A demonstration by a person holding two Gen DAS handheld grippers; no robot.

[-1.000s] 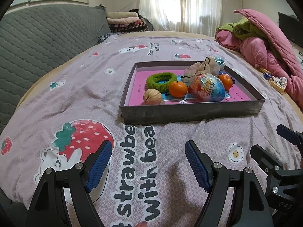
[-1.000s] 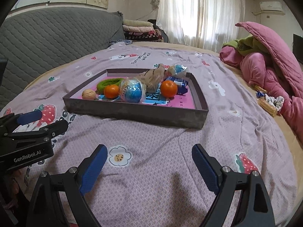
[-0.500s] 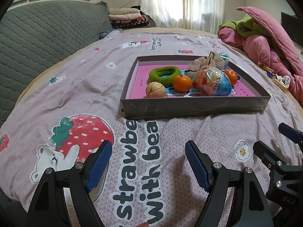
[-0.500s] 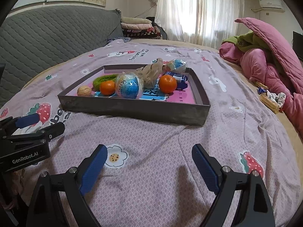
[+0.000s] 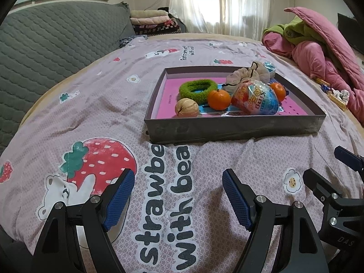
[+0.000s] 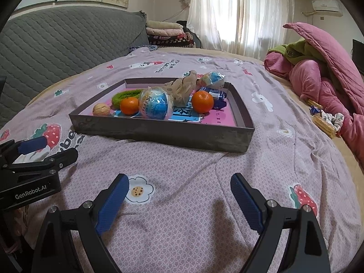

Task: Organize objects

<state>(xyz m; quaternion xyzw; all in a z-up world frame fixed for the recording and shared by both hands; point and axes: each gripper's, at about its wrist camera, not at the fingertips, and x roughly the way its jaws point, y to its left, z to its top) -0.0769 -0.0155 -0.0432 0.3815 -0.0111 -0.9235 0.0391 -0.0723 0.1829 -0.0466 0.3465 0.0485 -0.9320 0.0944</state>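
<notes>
A grey tray (image 5: 232,128) with a pink floor sits on the bed; it also shows in the right wrist view (image 6: 163,134). In it lie a walnut (image 5: 186,107), a green hair ring (image 5: 197,90), two oranges (image 5: 218,99) (image 6: 202,102), a blue and orange wrapped ball (image 5: 256,97), a beige cloth pouch (image 5: 246,75) and a blue packet (image 6: 215,93). My left gripper (image 5: 177,195) is open and empty above the bedspread, short of the tray. My right gripper (image 6: 179,201) is open and empty, to the right of the left one.
The bed has a pink bedspread (image 5: 91,113) with strawberry prints. A grey quilted headboard (image 5: 50,43) stands at left. Pink and green quilts (image 6: 318,63) are heaped at right, with snack packets (image 6: 325,119) beside them. Folded blankets (image 5: 154,21) lie at the back.
Both grippers have moved a little nearer the tray and tilted slightly. Both stay open and empty. Nothing in the tray has moved.
</notes>
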